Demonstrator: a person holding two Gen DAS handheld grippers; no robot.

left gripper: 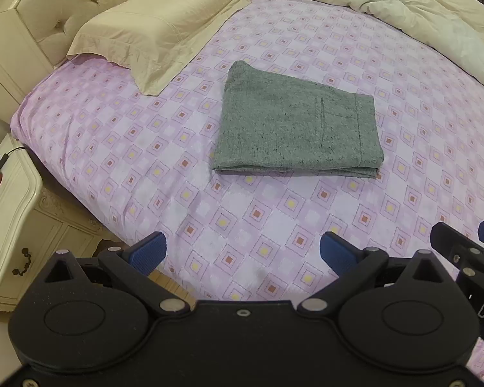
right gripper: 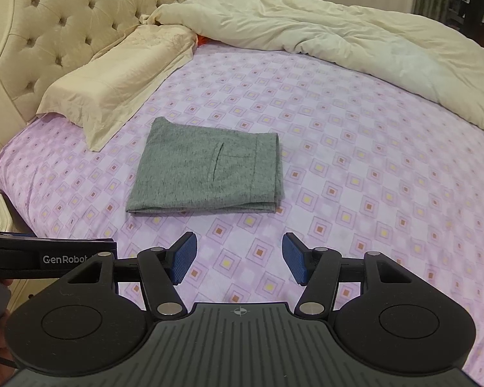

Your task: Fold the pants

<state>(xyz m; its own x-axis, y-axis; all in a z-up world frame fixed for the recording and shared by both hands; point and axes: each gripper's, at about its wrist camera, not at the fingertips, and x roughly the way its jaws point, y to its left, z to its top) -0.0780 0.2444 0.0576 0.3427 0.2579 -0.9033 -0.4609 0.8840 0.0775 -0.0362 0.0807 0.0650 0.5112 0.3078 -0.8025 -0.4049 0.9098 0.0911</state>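
Note:
Grey pants [left gripper: 297, 125] lie folded into a compact rectangle on the pink patterned bed sheet [left gripper: 145, 161], a back pocket seam facing up. The right wrist view shows the same folded pants [right gripper: 206, 171] ahead of the fingers. My left gripper [left gripper: 242, 251] hovers open over the sheet near the bed's front edge, well short of the pants, nothing between its blue pads. My right gripper [right gripper: 238, 258] is also open and empty, apart from the pants; part of it [left gripper: 468, 251] shows at the right edge of the left wrist view.
A beige pillow [left gripper: 158, 29] lies left of the pants against the tufted headboard [right gripper: 64, 32]. A cream duvet [right gripper: 355, 42] is bunched along the far and right side. A cream nightstand [left gripper: 13, 213] stands at the left beside the bed.

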